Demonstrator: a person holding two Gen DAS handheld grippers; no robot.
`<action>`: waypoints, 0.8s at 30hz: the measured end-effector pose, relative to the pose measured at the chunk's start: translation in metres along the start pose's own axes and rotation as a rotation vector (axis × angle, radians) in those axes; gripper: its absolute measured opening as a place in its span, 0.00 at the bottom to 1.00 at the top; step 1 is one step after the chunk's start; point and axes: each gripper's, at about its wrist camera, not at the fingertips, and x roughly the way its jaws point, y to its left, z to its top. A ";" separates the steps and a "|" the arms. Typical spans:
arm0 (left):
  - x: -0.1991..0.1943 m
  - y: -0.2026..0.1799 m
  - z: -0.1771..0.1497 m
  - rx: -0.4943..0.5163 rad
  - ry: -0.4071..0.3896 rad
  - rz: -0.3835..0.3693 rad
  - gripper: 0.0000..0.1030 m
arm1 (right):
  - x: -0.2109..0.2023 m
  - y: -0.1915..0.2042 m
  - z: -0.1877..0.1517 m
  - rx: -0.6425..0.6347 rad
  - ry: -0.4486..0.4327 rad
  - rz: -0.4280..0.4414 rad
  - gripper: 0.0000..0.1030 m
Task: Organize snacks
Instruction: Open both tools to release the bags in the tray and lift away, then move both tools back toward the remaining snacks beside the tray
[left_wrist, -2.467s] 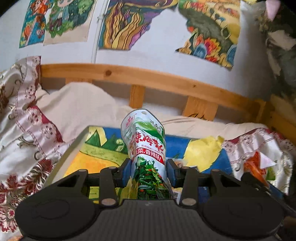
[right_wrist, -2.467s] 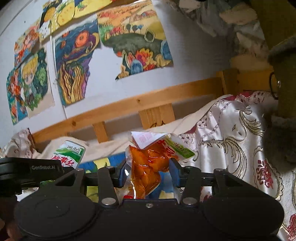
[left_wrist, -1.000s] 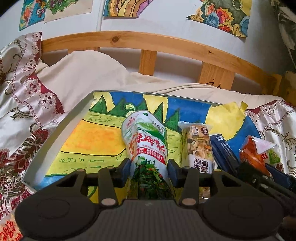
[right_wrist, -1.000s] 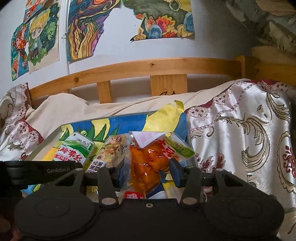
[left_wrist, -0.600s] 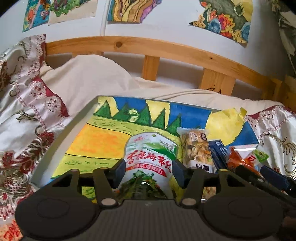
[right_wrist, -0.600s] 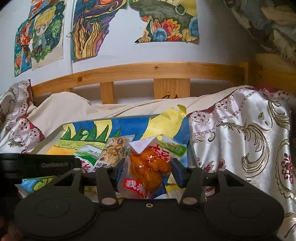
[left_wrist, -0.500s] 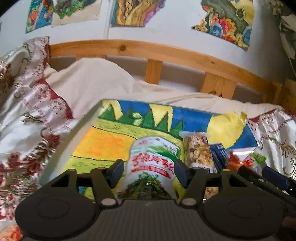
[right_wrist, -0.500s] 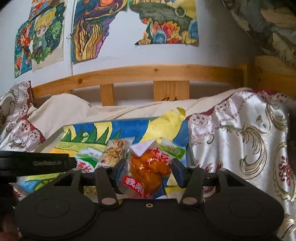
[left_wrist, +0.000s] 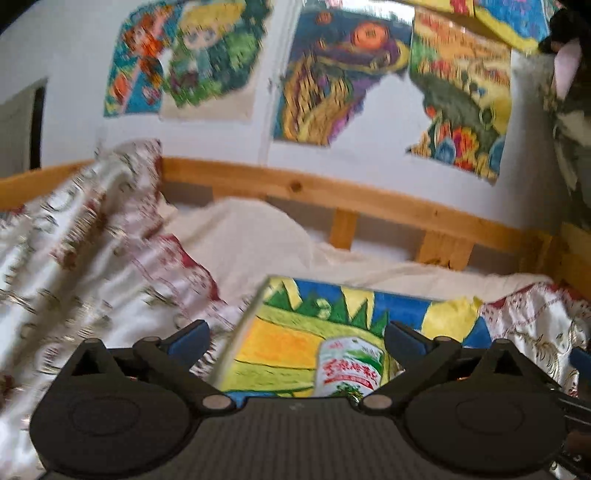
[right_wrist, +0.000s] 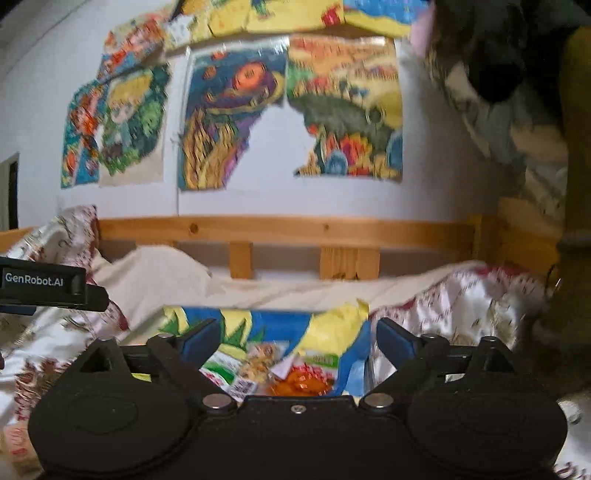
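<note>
Fingers (right_wrist: 395, 338) just spread, three snack packets (right_wrist: 306, 382) on one tray (right_wrist: 354, 354)

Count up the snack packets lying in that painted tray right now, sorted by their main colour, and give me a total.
Green and white seaweed snack pouch: 1
Beige mixed-nut snack packet: 1
Orange clear-plastic snack packet: 1
Total: 3, all in the colourfully painted shallow tray.

We are in a home bedroom. A wooden bed rail (right_wrist: 288, 229) runs along a white wall (right_wrist: 236, 201) papered with bright hand-coloured drawings (right_wrist: 229, 122). Cream bedding (left_wrist: 251, 236) and a patterned satin quilt (left_wrist: 74, 236) lie rumpled on the bed, where a painted tray (left_wrist: 280, 343) holds snack packets (right_wrist: 306, 380).
</note>
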 end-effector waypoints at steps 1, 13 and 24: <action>-0.009 0.002 0.001 0.001 -0.011 0.002 0.99 | -0.008 0.002 0.004 -0.003 -0.017 0.002 0.94; -0.126 0.029 -0.007 0.018 -0.100 0.003 0.99 | -0.129 0.017 0.025 0.015 -0.159 0.033 0.99; -0.194 0.055 -0.045 0.064 -0.110 0.068 1.00 | -0.213 0.027 0.005 0.112 -0.176 0.032 0.99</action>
